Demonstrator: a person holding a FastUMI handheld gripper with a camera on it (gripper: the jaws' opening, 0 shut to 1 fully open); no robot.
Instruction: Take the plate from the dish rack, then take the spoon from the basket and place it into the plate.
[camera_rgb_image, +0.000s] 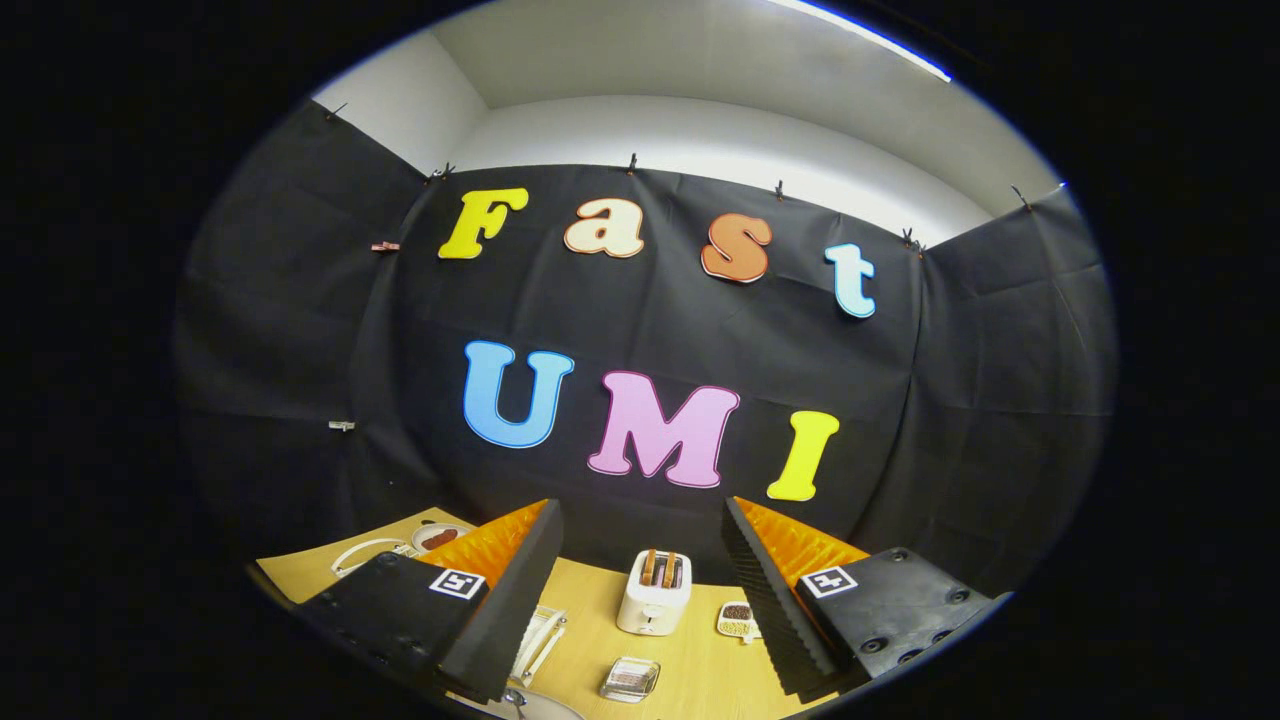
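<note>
The gripper hangs above the wooden table, fingers spread wide and holding nothing. Between and beyond them, near the table's far edge, stands a white toaster. The plate's rim shows below the left finger.

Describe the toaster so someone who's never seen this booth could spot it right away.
Start at the wooden table below the black cloth wall. The toaster stands upright on it, beyond the open gripper, framed between its two fingers. It is a cream box with two browned slices sticking out of its top, taller than the flat dishes nearby.
</note>
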